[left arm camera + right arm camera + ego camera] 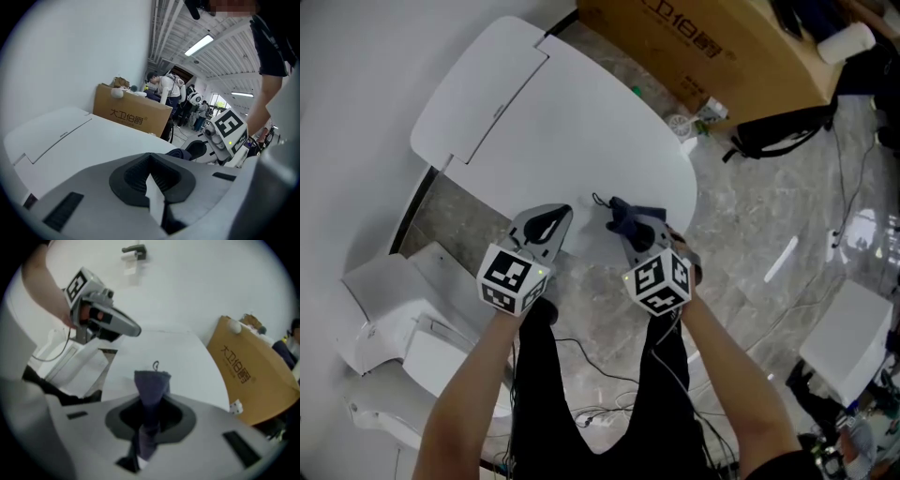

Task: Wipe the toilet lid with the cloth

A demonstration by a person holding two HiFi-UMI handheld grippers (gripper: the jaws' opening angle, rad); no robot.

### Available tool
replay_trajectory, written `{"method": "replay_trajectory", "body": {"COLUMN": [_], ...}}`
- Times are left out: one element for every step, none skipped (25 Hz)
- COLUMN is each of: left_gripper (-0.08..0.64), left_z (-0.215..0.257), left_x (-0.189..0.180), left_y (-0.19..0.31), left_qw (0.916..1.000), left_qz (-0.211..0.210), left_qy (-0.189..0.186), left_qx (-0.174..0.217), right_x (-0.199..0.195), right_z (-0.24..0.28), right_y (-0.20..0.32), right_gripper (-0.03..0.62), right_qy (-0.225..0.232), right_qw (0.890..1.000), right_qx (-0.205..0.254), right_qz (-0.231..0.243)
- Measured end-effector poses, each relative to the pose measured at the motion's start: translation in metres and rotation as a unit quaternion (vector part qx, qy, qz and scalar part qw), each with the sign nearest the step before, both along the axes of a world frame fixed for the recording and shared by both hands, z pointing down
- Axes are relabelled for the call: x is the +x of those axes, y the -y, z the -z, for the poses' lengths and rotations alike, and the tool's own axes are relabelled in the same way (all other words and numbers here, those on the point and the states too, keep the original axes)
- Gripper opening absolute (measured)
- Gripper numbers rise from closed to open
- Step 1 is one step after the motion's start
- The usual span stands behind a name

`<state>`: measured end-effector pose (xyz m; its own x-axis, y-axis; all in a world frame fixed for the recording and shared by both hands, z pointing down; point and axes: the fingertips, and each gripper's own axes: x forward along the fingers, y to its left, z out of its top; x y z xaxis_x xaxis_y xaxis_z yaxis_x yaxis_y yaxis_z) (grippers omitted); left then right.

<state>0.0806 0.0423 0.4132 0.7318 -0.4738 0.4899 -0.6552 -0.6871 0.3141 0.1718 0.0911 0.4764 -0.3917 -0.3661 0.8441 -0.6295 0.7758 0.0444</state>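
Marker cubes, two, black-and-white square patterns: one on the left gripper (561,217), one on the right gripper (636,234), each held at the end of a bare forearm.

Left gripper: grey moulded shell, ribbed dark pads. Jaws met at the tip, leaving a teardrop gap behind them; nothing was held. It hovered over the near end of the toilet lid (572,122), just beside the right gripper.

Right gripper: same grey shell. Jaws were clamped on the cloth (152,384).

Cloth: dark blue, soft, bunched into a narrow upright fold that stood out beyond the jaw tips, with a small cord loop (155,365) at its far end. It was over the near front part of the lid; whether it touched the surface could not be told.

Toilet lid: white, smooth, glossy, rounded oval, closed flat.

Tank top (478,89): white, flat, rounded corners, behind the lid against a white wall.

Cardboard box (703,47): brown, printed lettering, on the floor beside the toilet.

Floor (769,206): grey, marbled, polished.

Bag (778,131): black, slumped by the box.
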Motion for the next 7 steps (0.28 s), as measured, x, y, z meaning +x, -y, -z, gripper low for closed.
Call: {"method": "replay_trajectory", "body": {"left_gripper": [0.017,0.017,0.017,0.017,0.017,0.017,0.017], "left_z": [0.002,0.004,0.006,0.009,0.012,0.015,0.019], "left_x": [0.0,0.0,0.0,0.0,0.0,0.0,-0.001], "left_y": [0.002,0.003,0.004,0.005,0.007,0.01,0.013], "left_qw": [1.0,1.0,1.0,1.0,0.9999,0.9999,0.9999], "left_qz": [0.003,0.005,0.006,0.006,0.007,0.009,0.011], "left_qy": [-0.001,-0.001,-0.001,-0.001,-0.002,-0.003,-0.004], "left_qx": [0.001,0.002,0.003,0.005,0.008,0.01,0.013], "right_x": [-0.003,-0.006,-0.01,-0.013,-0.017,-0.021,-0.025], "right_z": [0.007,0.013,0.02,0.027,0.034,0.041,0.049], "right_y": [0.007,0.014,0.021,0.029,0.037,0.045,0.053], "right_gripper": [0.064,0.063,0.064,0.063,0.063,0.063,0.064], "right_qy": [0.02,0.04,0.058,0.076,0.093,0.108,0.123], "right_qw": [1.0,0.999,0.997,0.995,0.993,0.991,0.989], "right_qx": [0.004,0.008,0.013,0.019,0.025,0.031,0.038], "right_qz": [-0.017,-0.033,-0.048,-0.059,-0.067,-0.073,-0.078]}}
